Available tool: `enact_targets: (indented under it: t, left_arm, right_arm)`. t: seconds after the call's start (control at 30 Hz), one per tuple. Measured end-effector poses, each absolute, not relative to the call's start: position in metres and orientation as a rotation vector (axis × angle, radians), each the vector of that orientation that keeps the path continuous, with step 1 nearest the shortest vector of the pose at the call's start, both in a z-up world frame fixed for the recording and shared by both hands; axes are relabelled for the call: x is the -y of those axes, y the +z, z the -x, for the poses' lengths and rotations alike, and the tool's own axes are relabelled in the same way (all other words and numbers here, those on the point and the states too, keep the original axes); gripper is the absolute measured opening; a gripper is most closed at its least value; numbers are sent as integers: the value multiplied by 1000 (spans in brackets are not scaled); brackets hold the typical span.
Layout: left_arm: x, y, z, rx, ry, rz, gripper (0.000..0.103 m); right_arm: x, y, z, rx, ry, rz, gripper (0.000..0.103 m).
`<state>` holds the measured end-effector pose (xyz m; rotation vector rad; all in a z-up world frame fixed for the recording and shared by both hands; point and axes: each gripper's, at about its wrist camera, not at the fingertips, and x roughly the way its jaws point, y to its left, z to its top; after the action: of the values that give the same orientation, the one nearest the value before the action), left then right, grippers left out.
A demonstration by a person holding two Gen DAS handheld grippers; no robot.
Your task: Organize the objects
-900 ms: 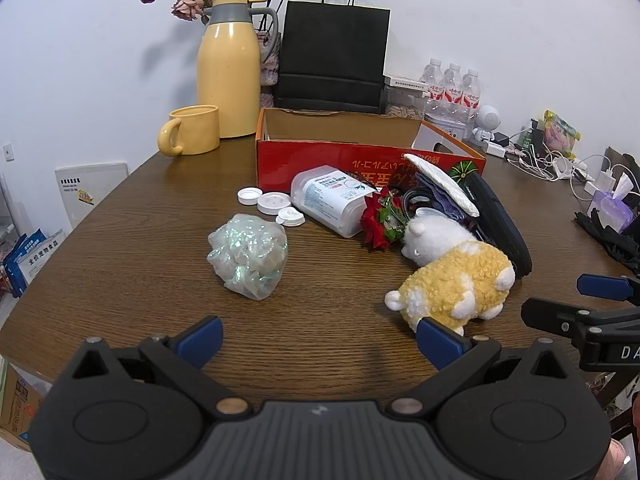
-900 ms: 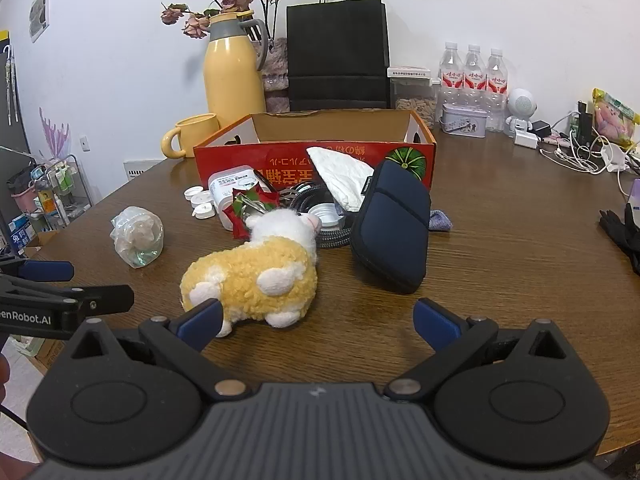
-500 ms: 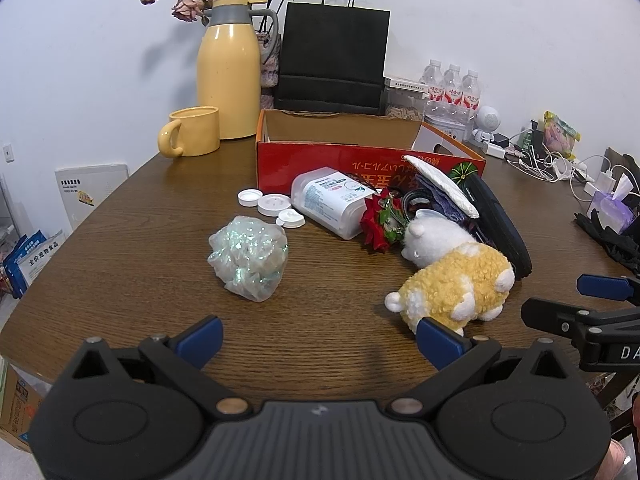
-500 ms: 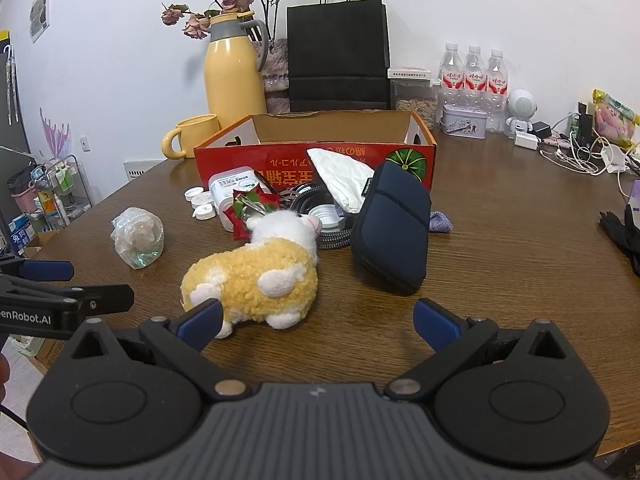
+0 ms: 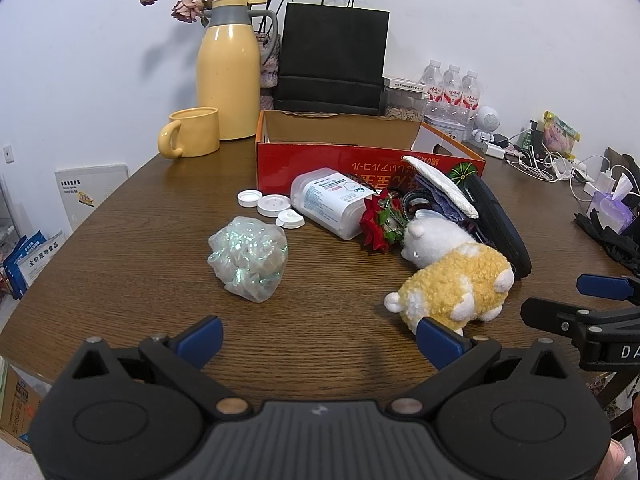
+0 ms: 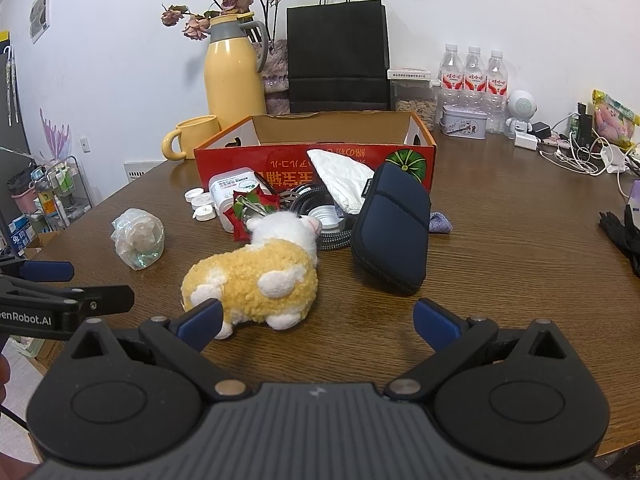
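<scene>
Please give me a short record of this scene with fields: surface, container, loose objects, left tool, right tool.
surface: round wooden table
container: red cardboard box, open on top, nothing visible inside
loose objects: plush sheep, navy zip case, crinkled plastic bag, white wipes tub, three white caps
left tool: open, holding nothing
right tool: open, holding nothing

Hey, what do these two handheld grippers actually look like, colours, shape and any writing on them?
Both match: a matte black tool with a ribbed grey centre panel, two round black housings, brass-coloured pivot pins and black linkage arms ending in blue finger pads. The left tool and right tool look identical. From the side, white lettering shows, partly cut off: "enRobot.AI" on the left one. No cable is clearly visible.
</scene>
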<state>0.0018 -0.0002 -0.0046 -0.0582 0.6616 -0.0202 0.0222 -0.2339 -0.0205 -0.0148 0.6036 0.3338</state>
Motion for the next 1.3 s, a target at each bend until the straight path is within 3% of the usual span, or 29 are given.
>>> enact_targets:
  t: [1.3]
  left_arm:
    - [-2, -1, -2, -654, -26, 66, 103]
  right_arm:
    - [226, -22, -22, -604, 343, 19, 103]
